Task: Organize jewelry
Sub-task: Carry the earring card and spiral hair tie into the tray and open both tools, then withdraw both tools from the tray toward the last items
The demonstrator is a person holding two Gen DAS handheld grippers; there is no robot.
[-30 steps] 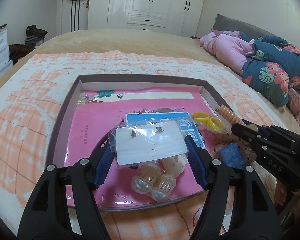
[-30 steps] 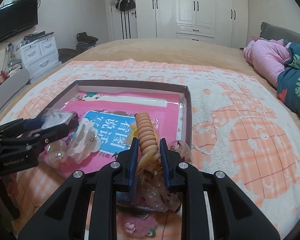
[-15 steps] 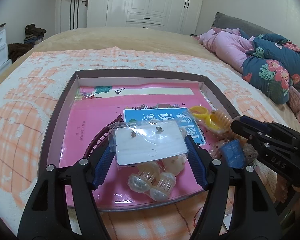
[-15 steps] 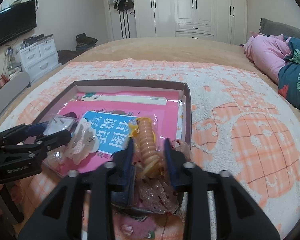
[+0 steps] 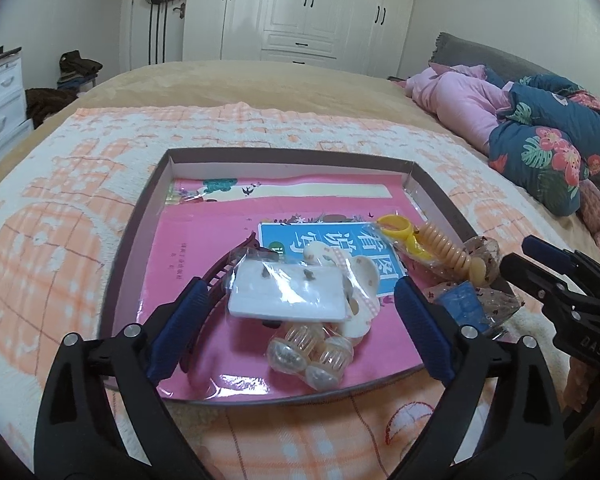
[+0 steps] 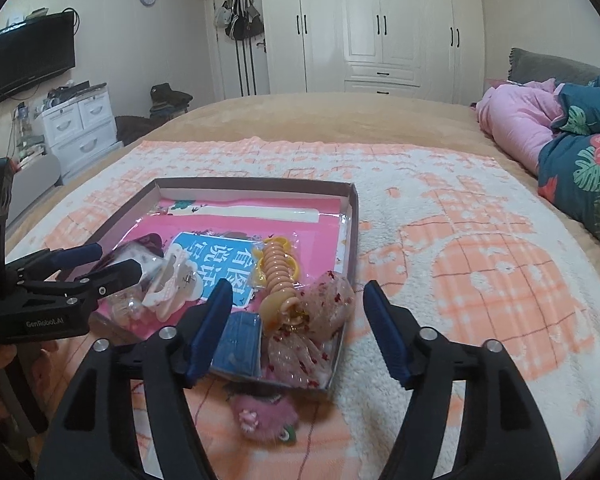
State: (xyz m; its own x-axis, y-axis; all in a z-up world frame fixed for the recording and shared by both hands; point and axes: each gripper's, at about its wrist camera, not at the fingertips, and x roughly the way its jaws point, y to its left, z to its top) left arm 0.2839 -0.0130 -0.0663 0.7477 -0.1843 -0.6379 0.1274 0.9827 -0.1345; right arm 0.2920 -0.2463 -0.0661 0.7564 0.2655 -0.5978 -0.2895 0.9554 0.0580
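Note:
A shallow brown tray (image 5: 140, 216) on the bed holds a pink book and the jewelry. My left gripper (image 5: 300, 286) is open and its jaws are widening. Between them, touching neither pad, a bagged white earring card (image 5: 288, 294) rests on a cream claw clip (image 5: 360, 276) and clear curlers (image 5: 312, 354). In the right wrist view my right gripper (image 6: 299, 290) is open, its jaws still spreading. A peach coil hair tie (image 6: 278, 276) lies free between them at the tray's (image 6: 352, 240) near right corner, beside a blue box (image 6: 240, 340) and a glittery bag (image 6: 328, 300).
A yellow ring-shaped piece (image 5: 396, 228) and a dark hair clip (image 5: 220, 272) also lie in the tray. A pink fluffy item (image 6: 260, 416) sits on the orange-white blanket just outside it. Pink and floral bedding (image 6: 572, 140) is piled on the right, white drawers (image 6: 80, 128) stand on the left.
My left jaws widened and let go of the earring card, which now rests on the items in the tray. The right jaws opened off the coil hair tie and drew back slightly.

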